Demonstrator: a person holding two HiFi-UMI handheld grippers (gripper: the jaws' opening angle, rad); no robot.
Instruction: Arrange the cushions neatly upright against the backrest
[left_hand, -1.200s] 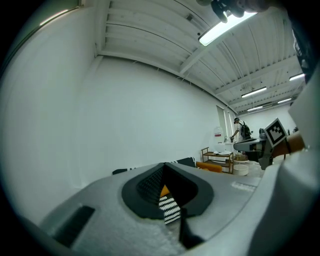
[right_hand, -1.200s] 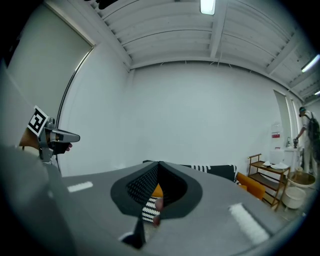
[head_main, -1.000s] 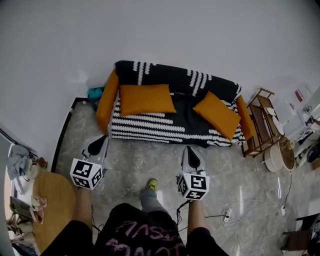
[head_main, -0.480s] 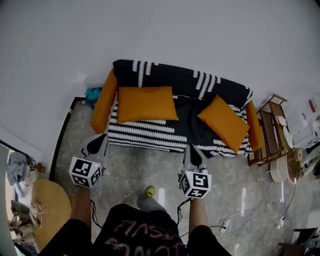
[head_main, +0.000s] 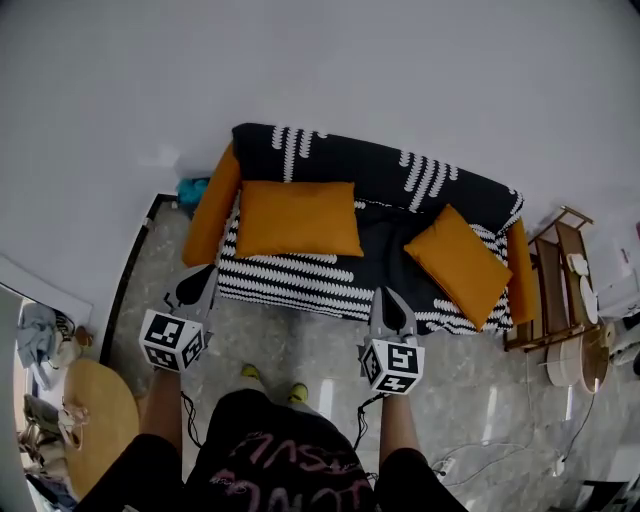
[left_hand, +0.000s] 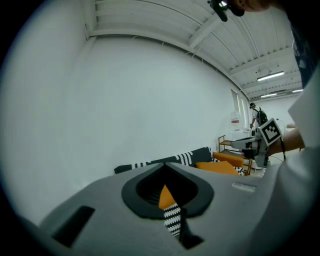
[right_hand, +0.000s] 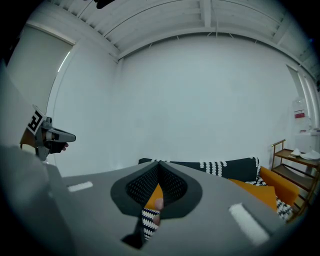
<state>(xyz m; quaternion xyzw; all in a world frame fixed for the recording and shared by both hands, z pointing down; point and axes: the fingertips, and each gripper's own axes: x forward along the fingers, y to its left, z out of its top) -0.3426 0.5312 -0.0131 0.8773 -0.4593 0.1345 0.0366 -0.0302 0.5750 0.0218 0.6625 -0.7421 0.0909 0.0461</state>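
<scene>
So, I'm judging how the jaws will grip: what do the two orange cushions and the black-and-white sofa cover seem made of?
Left cushion and right cushion: probably woven fabric over soft filling; matte, even orange, no shine, rounded corners. Sofa cover: likely a woven or knitted throw; matte black with white patterned rows, no sheen. The weave itself is too small to tell.

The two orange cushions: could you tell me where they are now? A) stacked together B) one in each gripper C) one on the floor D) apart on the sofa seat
D: the left cushion and the skewed right cushion lie apart on the sofa seat.
</scene>
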